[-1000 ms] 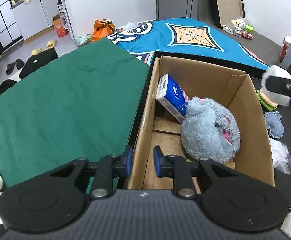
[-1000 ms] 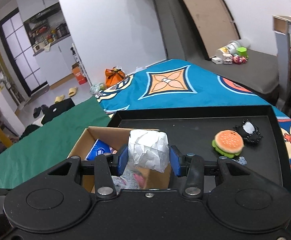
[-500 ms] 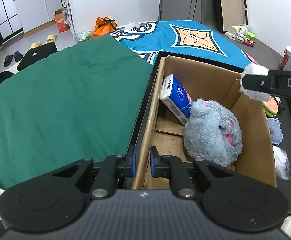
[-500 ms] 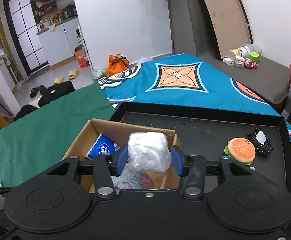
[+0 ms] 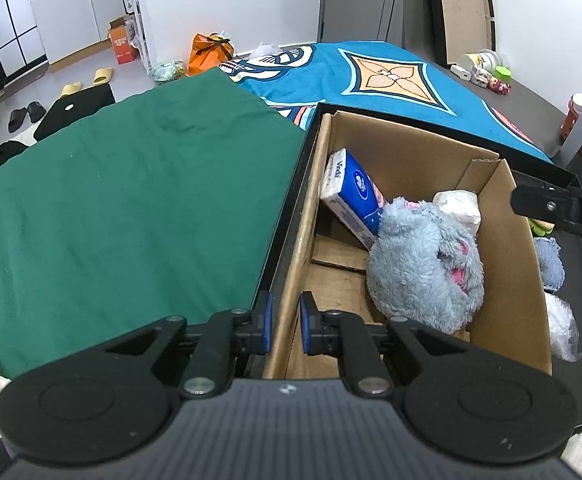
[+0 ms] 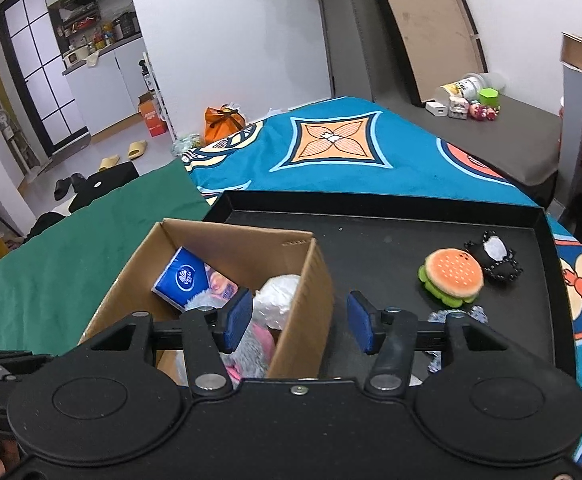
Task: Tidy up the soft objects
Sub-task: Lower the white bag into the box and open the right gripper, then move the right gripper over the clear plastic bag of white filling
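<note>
A cardboard box (image 5: 503, 216) (image 6: 303, 280) stands in a black tray (image 6: 411, 216). In it lie a blue tissue pack (image 5: 355, 196) (image 6: 179, 276), a grey plush (image 5: 423, 264) and a white paper wad (image 5: 459, 208) (image 6: 279, 296). My left gripper (image 5: 285, 322) is shut on the box's left wall. My right gripper (image 6: 299, 320) is open and empty above the box's right wall; it also shows in the left wrist view (image 5: 559, 212). A burger plush (image 6: 451, 276), a black-and-white toy (image 6: 495, 256) and a blue-grey soft piece (image 5: 549, 256) lie on the tray.
A green cloth (image 5: 131, 200) covers the surface left of the tray, a blue patterned cloth (image 6: 339, 152) behind it. A clear plastic bag (image 5: 563, 328) lies on the tray right of the box.
My right gripper moved over the box, opened and let go of the white paper wad, which now lies in the box. My left gripper closed onto the box wall.
</note>
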`<state>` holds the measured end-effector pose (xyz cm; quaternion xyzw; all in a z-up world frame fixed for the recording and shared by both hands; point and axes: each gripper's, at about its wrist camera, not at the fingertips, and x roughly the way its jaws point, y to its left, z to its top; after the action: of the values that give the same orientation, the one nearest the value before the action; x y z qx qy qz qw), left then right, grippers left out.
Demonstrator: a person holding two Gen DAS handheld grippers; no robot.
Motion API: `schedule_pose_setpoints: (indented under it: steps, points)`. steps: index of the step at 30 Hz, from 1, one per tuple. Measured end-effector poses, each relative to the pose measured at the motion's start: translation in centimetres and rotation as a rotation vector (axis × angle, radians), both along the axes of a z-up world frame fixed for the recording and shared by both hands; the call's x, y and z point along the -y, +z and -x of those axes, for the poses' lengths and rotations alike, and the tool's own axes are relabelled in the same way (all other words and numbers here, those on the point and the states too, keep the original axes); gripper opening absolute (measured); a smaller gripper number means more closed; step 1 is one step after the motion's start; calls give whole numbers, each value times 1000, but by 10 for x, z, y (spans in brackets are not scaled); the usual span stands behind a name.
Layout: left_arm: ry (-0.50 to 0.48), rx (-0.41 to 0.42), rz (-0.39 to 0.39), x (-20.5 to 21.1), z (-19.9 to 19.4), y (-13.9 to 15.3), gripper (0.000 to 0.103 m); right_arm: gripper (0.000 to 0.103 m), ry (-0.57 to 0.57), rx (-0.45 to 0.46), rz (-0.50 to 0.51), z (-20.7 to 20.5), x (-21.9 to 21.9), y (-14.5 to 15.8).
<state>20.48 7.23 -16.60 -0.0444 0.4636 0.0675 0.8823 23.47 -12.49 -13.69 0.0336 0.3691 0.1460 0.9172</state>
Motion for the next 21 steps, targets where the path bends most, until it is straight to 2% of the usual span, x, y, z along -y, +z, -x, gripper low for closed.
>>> schedule_pose_setpoints:
  steps: [4, 9, 15, 21]
  points:
    - [3, -2, 3, -1, 0, 1, 13, 53, -13, -3, -8, 4, 8, 0]
    - [15, -13, 13, -2, -1, 1, 14, 59, -39, 2, -24, 11, 22, 0]
    - [-7, -18, -31, 6, -2, 5, 14, 64, -56, -5, -49, 16, 37, -5]
    - [-15, -39, -69, 10, -3, 8, 17, 74, -39, -8, -63, 22, 50, -11]
